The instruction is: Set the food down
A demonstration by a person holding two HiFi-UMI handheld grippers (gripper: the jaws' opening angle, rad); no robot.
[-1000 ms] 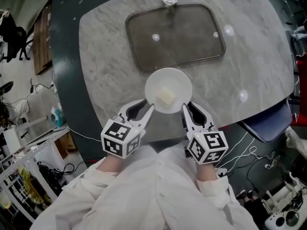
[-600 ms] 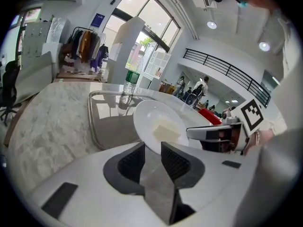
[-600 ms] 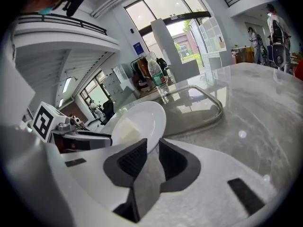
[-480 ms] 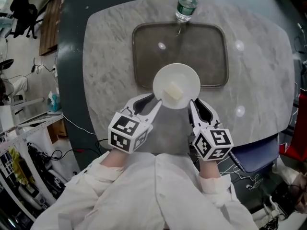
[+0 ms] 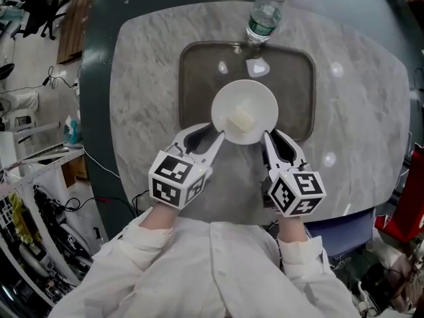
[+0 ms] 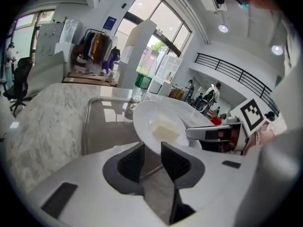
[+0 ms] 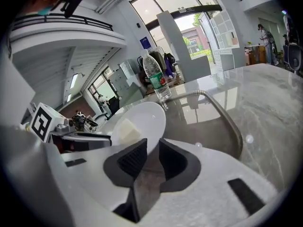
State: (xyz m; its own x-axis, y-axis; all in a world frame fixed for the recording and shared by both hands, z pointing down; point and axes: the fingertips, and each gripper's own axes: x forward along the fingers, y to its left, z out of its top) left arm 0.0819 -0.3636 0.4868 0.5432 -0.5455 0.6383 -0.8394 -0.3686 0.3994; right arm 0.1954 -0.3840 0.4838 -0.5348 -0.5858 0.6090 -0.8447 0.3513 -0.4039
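A white plate (image 5: 244, 111) with a pale cube of food (image 5: 240, 120) on it hangs over the near part of a dark tray (image 5: 199, 78). My left gripper (image 5: 215, 140) is shut on the plate's near-left rim, and my right gripper (image 5: 270, 138) is shut on its near-right rim. In the left gripper view the plate (image 6: 161, 122) and the food (image 6: 163, 126) sit just past the left gripper (image 6: 152, 155), rim between the pads. In the right gripper view the plate (image 7: 142, 122) runs into the right gripper (image 7: 152, 157) the same way.
The tray lies on a marble table (image 5: 146, 78). A water bottle (image 5: 265, 15) stands at the tray's far edge. Beyond the table's left side are cables and clutter on the floor. A blue seat (image 5: 344, 234) is at the near right.
Both grippers have carried the plate away from me, from the bare marble in front of the tray to over the tray's near part. The grips look the same.
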